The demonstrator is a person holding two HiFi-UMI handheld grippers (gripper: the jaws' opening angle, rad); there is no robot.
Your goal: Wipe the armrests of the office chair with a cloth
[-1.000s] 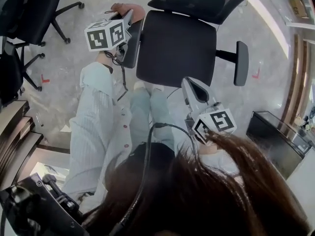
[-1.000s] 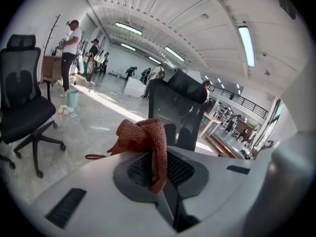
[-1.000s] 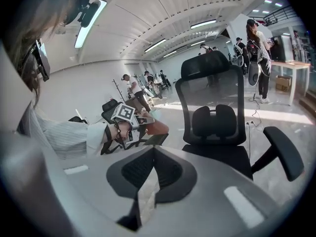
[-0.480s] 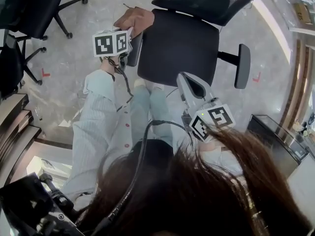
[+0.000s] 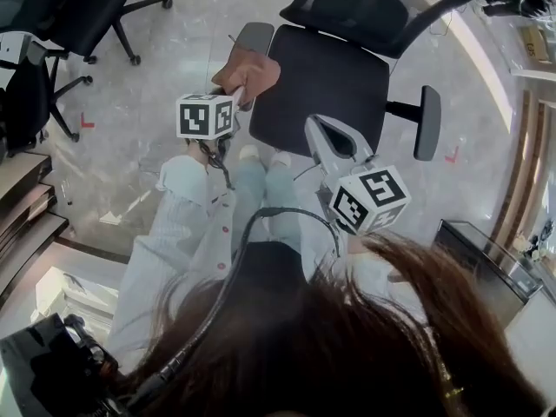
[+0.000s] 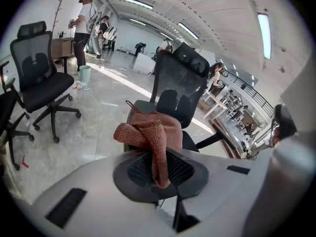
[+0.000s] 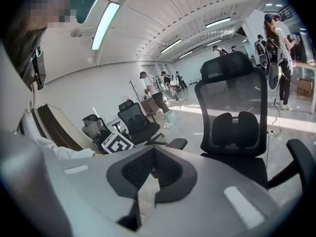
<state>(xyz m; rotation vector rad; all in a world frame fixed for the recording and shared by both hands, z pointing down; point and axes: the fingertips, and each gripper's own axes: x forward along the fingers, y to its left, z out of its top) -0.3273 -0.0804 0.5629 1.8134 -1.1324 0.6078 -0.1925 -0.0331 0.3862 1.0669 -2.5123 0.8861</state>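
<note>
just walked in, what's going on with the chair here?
A person works on the office chair with two handheld grippers. The left gripper is clamped on a reddish cloth at the near end of the armrest on the head view's left. The right gripper is shut and empty, near the seat's front edge.

We are noting a rust-brown cloth (image 6: 148, 132) showing a coarse, looped knit with a matt, fuzzy surface. The left gripper (image 6: 157, 171) is showing dimpled matt black pads (image 6: 181, 170) set in a smooth, pale-grey plastic shell. The office chair (image 5: 317, 85) is presenting a matt black fabric seat, a see-through mesh backrest (image 7: 237, 95) and a matt dark armrest (image 5: 426, 122). The floor (image 5: 165, 50) is gleaming like polished stone
</note>
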